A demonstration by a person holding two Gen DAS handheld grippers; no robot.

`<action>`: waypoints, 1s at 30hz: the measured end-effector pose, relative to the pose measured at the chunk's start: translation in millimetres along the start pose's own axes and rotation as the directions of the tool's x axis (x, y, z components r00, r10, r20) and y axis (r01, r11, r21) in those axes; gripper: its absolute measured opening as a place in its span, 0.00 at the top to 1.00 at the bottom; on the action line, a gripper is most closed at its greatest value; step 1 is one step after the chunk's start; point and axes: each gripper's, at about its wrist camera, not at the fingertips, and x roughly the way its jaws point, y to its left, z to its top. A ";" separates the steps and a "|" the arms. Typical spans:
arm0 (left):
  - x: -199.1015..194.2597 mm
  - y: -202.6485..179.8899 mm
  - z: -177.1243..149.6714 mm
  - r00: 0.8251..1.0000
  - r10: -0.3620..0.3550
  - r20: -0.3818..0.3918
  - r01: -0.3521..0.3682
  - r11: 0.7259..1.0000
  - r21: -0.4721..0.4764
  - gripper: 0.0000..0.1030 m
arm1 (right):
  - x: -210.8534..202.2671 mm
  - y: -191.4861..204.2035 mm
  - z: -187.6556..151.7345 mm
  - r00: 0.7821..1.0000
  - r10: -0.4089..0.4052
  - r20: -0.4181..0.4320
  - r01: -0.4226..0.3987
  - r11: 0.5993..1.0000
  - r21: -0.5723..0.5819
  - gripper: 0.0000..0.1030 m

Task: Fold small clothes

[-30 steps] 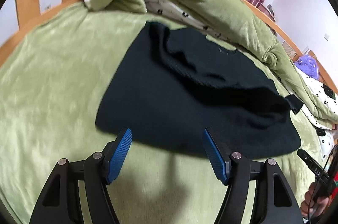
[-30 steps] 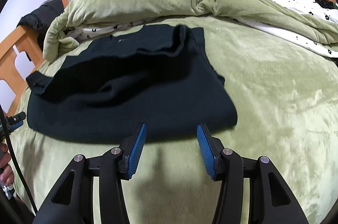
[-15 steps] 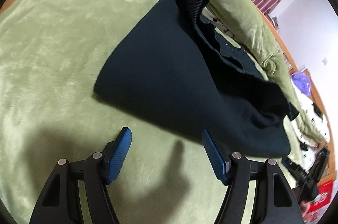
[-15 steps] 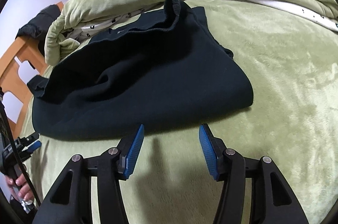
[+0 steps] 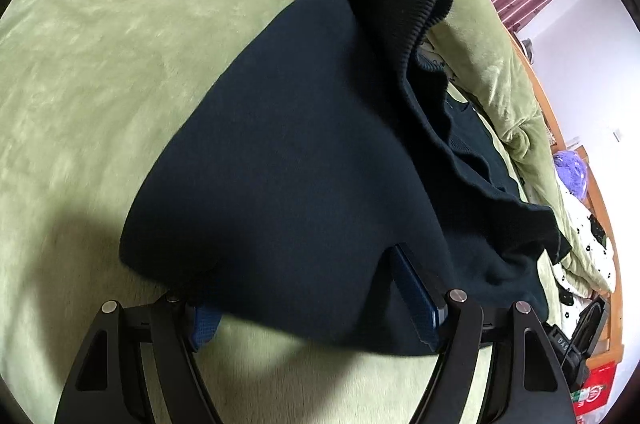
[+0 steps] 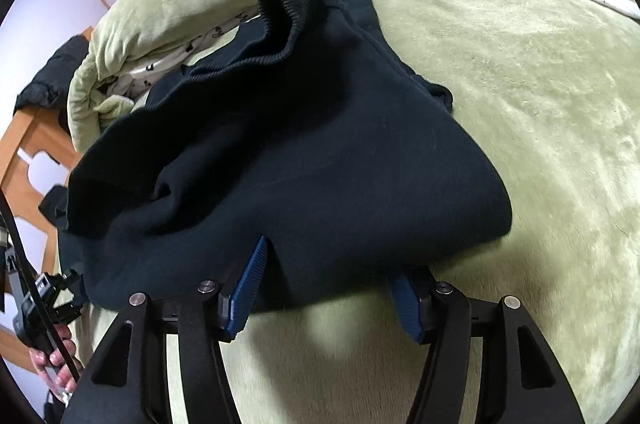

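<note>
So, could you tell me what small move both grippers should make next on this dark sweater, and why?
Probably close both. The left gripper and right gripper have just been opening, and each now straddles the near folded edge of the dark sweater on the green blanket, unpinched.

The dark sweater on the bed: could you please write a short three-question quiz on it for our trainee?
1. True or false: the dark sweater lies on a green blanket.
2. Which edge of the sweater do the left gripper and the right gripper straddle: A, the near edge; B, the ribbed hem?
3. Fill in: both grippers' jaws have just been ____.

Key: 1 true. 2 A. 3 opening; the pads do not yet visibly pinch the cloth.
</note>
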 end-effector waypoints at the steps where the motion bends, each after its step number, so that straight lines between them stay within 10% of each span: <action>1: 0.1 -1.0 -0.8 1.000 0.004 0.008 -0.005 1.000 0.008 0.29 | 2.0 -0.5 1.8 1.000 0.000 0.002 0.000 1.000 0.009 0.42; 6: -0.4 -6.0 -6.1 0.998 0.039 0.039 -0.041 0.997 0.064 0.34 | 7.1 2.9 3.2 0.999 -0.007 0.041 0.007 1.000 0.000 0.48; 10: -1.1 -2.8 -3.0 0.999 0.036 0.034 -0.038 0.998 0.040 0.63 | 6.5 0.3 2.8 0.998 -0.008 0.059 0.008 1.000 -0.001 0.83; 15: -6.7 7.6 -2.6 0.998 0.022 0.052 -0.022 1.000 -0.003 0.89 | 6.3 -1.2 0.9 0.996 0.019 0.082 -0.018 1.000 -0.012 0.89; 30: -41.9 1.6 -21.9 0.988 0.016 0.156 -0.024 0.998 0.052 0.94 | -29.0 9.6 -10.4 0.988 0.043 0.146 -0.038 0.999 -0.031 0.92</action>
